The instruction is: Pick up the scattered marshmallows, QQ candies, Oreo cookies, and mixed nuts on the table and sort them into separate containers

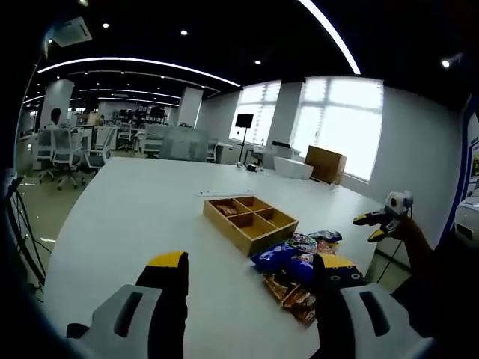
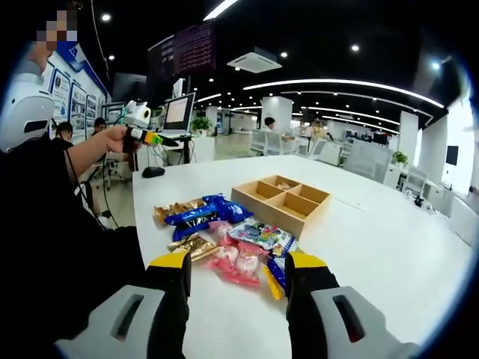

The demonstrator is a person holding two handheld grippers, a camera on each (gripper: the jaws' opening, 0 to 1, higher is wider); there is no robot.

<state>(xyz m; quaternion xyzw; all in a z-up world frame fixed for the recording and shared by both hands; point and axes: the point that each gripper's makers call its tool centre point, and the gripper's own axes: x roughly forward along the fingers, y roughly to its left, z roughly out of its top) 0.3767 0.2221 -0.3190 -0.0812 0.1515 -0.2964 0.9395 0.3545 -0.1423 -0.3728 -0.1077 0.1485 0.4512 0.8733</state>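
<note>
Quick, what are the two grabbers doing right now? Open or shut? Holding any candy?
Left gripper: open, holding nothing, above the table.
Right gripper: open, holding nothing, just short of the snack packets.

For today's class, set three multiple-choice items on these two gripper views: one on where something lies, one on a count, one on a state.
1. Where do the snack packets lie on the white table?
A. Inside the wooden tray
B. In a pile beside the wooden tray
C. On a chair

2. How many compartments does the wooden tray have?
A. Two
B. Four
C. Nine

3. What state is the right gripper in?
A. Open, holding nothing
B. Shut on a blue packet
C. Shut on the tray

Answers:
1 B: in both views the packets are heaped on the tabletop next to the tray.
2 B: crossed dividers split it into four.
3 A: its jaws stand apart with only the table and packets seen between them.
</note>
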